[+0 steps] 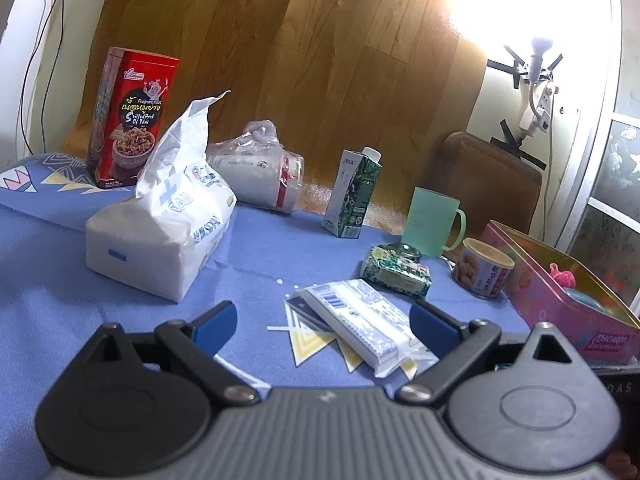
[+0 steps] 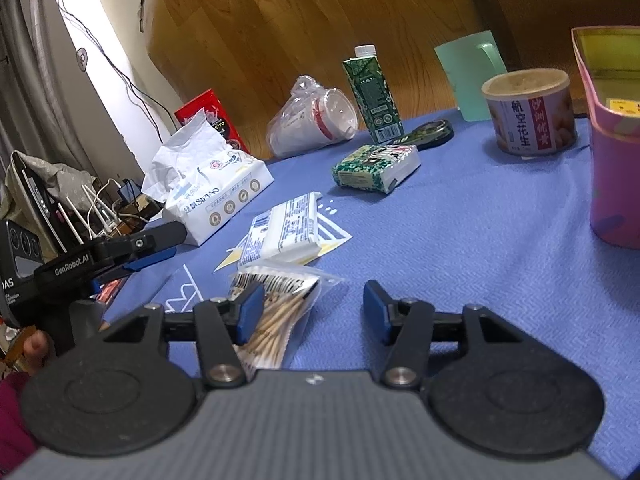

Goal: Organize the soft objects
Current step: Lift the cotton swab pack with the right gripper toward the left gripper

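Observation:
My left gripper (image 1: 324, 326) stands open low over the blue tablecloth (image 1: 60, 288). The near end of a small white tissue pack (image 1: 360, 320) lies between its fingers, and neither pad presses on it. A large opened tissue pack (image 1: 160, 232) sits to the left, and a green patterned tissue pack (image 1: 396, 270) sits further right. My right gripper (image 2: 312, 312) is open too. A clear bag of cotton swabs (image 2: 276, 312) lies under its left finger, while the right pad stands apart from the bag. The left gripper (image 2: 168, 244) shows at the left edge of the right wrist view.
An open pink tin (image 1: 560, 312) at the right holds a pink knitted item (image 1: 562, 274). A peanut can (image 1: 484, 268), green mug (image 1: 432, 222), milk carton (image 1: 354, 196), bagged cups (image 1: 260, 172) and red snack box (image 1: 132, 116) line the table's far side. A hand shows at the lower left (image 2: 36, 348).

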Demonstrator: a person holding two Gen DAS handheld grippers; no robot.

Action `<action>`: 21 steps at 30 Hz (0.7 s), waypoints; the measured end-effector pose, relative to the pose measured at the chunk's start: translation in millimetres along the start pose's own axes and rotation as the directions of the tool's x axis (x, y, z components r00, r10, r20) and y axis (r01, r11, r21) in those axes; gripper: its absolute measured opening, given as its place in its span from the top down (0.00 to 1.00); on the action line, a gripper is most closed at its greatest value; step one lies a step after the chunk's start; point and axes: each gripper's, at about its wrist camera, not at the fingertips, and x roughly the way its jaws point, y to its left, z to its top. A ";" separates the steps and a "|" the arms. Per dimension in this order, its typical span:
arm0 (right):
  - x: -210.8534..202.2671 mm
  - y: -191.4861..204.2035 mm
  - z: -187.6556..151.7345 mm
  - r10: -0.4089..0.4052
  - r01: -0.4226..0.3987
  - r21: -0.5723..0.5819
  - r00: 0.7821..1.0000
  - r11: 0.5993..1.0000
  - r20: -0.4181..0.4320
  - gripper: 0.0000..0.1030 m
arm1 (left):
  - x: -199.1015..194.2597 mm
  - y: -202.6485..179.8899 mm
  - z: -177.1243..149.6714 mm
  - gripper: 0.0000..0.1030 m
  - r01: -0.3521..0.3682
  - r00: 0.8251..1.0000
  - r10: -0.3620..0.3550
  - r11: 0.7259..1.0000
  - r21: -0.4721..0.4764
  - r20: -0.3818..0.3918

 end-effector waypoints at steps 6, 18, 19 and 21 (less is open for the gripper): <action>-1.0 1.4 -0.3 -0.002 0.002 -0.011 1.000 1.000 0.008 0.44 | 1.8 2.3 0.4 0.06 0.011 1.000 -0.012 1.000 -0.016 -0.016; -10.3 20.8 -9.6 0.005 0.000 -0.118 0.999 0.993 0.035 0.39 | -2.8 -8.9 -5.6 0.01 0.024 0.999 -0.024 1.000 0.007 -0.045; -10.8 22.3 -10.4 0.008 -0.003 -0.128 0.999 0.992 0.034 0.39 | -3.3 -9.8 -6.3 0.01 0.028 0.998 -0.027 1.000 0.005 -0.048; -11.2 26.1 -12.2 0.007 -0.001 -0.149 0.999 0.989 0.035 0.38 | -3.7 -9.8 -7.4 0.01 0.042 0.997 -0.043 0.999 -0.009 -0.061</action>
